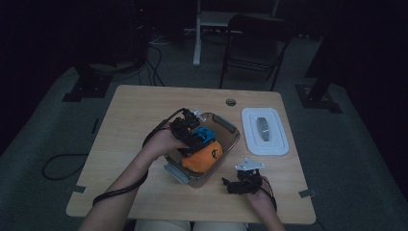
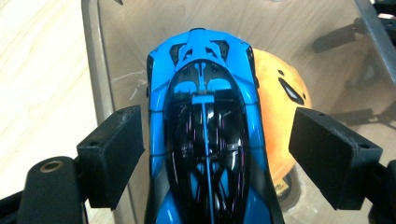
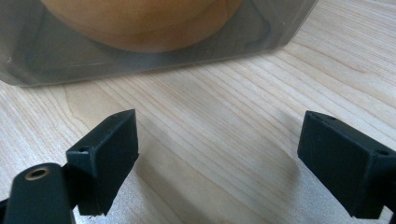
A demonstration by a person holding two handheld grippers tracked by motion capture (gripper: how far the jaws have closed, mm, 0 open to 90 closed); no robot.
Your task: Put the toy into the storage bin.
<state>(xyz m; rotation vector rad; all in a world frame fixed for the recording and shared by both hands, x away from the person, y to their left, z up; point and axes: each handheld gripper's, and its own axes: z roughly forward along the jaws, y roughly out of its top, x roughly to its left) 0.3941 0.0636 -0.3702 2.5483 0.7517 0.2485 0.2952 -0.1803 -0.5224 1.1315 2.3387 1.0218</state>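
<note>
The blue toy car (image 2: 205,135) lies lengthwise between the wide-open left tool (image 2: 217,156), nose toward 12 o'clock.

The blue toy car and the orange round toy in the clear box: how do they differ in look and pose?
The blue toy car is long, glossy and angular with a black top; the orange round toy is dome-shaped and matt with small dark marks. The car lies between the open left tongs, while the orange toy sits beside them, partly hidden behind the car. Both are inside the clear box.
</note>
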